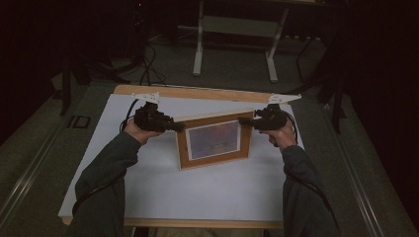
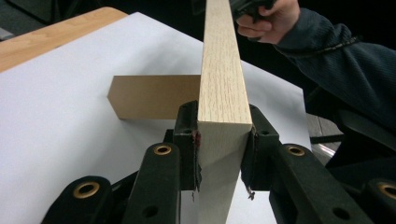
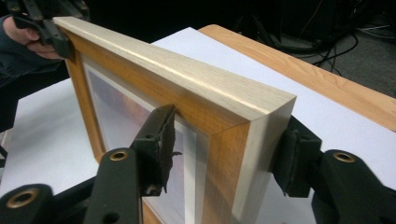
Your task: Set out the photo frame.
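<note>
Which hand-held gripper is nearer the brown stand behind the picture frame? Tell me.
Left. The left hand-held gripper clamps the picture frame at the edge beside the brown stand. The right hand-held gripper straddles the frame's opposite upper corner.

A lab or recording room is suggested, not a home. A wooden table (image 1: 197, 93) is seen covered by a plain white sheet (image 1: 197, 187), set up as a bare work surface. Grey carpet floor (image 1: 237, 64) is seen around it. Behind the table a pale metal stand (image 1: 200, 44) with splayed feet is placed, and loose black cables (image 1: 148, 69) are trailed over the floor. More cables (image 3: 336, 42) are seen past the table edge in the right gripper view. The surroundings are kept dark, with light falling on the table alone. No household furnishings are made out; dark equipment shapes at the left are too dim to tell.
</note>
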A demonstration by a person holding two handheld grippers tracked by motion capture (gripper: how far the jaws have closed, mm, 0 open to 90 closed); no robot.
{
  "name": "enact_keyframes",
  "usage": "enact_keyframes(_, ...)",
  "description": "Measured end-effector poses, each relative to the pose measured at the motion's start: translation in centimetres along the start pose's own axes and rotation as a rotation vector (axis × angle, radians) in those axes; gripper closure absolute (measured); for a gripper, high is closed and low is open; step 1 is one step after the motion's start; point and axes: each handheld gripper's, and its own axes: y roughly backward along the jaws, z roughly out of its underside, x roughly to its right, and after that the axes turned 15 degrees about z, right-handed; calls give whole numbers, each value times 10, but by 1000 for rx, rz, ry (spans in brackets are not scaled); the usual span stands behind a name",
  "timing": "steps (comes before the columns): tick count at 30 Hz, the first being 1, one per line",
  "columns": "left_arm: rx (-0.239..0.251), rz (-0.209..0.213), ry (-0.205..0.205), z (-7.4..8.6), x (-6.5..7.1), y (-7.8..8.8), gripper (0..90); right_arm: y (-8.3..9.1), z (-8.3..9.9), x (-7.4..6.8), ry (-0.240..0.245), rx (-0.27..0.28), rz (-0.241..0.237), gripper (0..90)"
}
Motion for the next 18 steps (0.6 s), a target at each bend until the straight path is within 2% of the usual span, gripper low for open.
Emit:
enact_keyframes(4, 10, -30, 9, -1, -2, 2, 723, 1, 1, 0, 0, -1, -4, 494)
enact_keyframes(12, 42, -62, 26, 1, -6, 0, 720, 6, 2, 0, -7, 3, -10, 532)
enact_keyframes(18, 44, -84, 11, -1, -6, -3, 709, 9, 7, 1, -11, -1, -18, 550)
